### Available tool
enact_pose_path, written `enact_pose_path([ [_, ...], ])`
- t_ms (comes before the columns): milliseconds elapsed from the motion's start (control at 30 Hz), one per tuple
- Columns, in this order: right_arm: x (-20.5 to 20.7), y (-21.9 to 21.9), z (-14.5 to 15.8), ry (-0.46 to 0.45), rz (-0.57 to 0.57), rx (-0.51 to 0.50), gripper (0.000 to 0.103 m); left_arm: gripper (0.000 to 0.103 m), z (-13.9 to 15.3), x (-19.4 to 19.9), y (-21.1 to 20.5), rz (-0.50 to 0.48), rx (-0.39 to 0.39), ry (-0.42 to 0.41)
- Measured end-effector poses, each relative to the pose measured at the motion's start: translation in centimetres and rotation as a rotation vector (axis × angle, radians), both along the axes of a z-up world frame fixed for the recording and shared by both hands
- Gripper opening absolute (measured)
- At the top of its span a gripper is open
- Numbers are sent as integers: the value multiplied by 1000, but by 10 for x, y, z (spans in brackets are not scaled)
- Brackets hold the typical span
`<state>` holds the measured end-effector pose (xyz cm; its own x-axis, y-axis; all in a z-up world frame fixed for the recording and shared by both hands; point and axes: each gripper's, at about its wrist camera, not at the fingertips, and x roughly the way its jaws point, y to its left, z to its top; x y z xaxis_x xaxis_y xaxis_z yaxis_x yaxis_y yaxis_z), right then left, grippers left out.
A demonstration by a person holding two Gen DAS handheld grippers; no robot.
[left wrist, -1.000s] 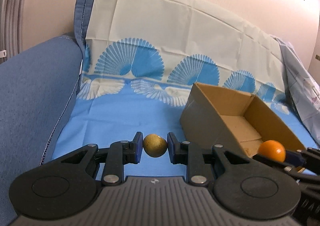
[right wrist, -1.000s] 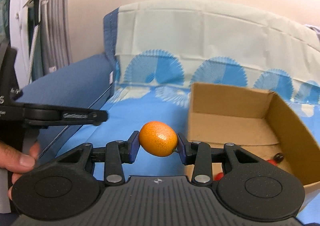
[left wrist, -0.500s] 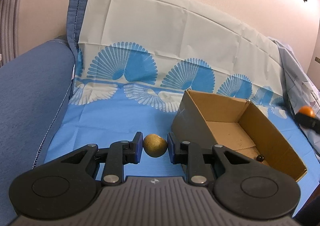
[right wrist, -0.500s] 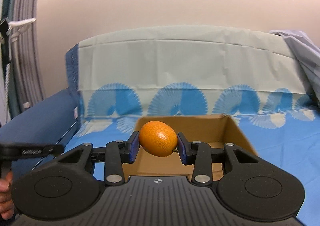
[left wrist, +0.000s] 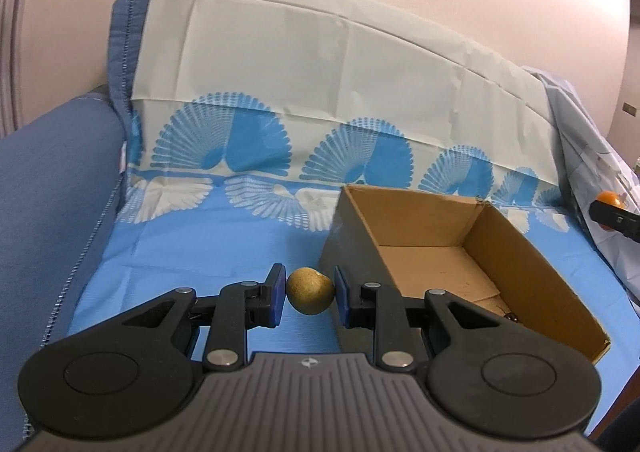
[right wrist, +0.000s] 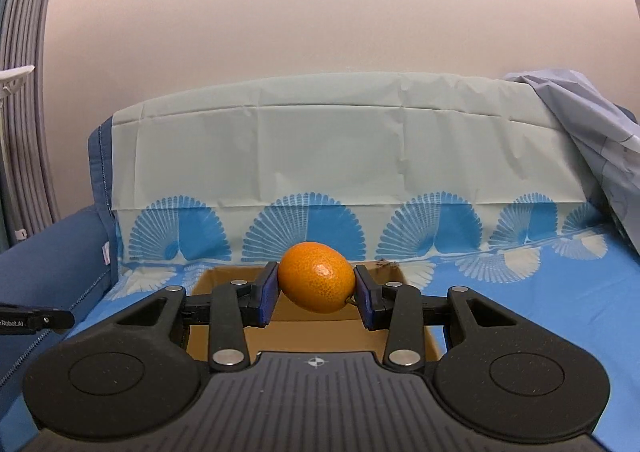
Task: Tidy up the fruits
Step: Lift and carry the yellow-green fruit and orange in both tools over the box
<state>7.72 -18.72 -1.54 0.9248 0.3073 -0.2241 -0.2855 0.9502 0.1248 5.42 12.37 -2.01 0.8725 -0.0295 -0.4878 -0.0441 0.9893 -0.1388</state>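
My left gripper (left wrist: 310, 292) is shut on a small brown round fruit (left wrist: 310, 291) and holds it just left of an open cardboard box (left wrist: 448, 268) on the blue sheet. My right gripper (right wrist: 316, 286) is shut on an orange (right wrist: 316, 282) and holds it above the near side of the box (right wrist: 320, 326). The right gripper with the orange (left wrist: 610, 197) also shows at the far right of the left wrist view. A small dark fruit (left wrist: 511, 316) lies in the box.
A blue and white patterned sheet (left wrist: 224, 236) covers a sofa seat and backrest. A blue armrest (left wrist: 52, 187) stands on the left. A pale cloth (right wrist: 592, 139) hangs over the right end. A wall is behind.
My right gripper has lifted and swung right with the orange, so the box now sits lower and nearer. My left gripper has shifted slightly with the brown fruit held.
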Motion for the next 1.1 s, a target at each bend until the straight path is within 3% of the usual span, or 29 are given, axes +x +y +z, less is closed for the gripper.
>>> enact_pose_path([
  [167, 10, -6, -9, -1, -12, -72, 41, 29, -9, 6, -21, -39, 17, -21],
  [533, 35, -20, -32, 103, -65, -70, 41, 29, -22, 28, -73, -165, -9, -94],
  [767, 44, 0, -45, 126, -44, -154, 41, 29, -30, 46, -115, -270, 63, -129],
  [1100, 59, 10, -51, 143, -76, -171, 41, 29, -33, 72, -114, -287, 34, -113],
])
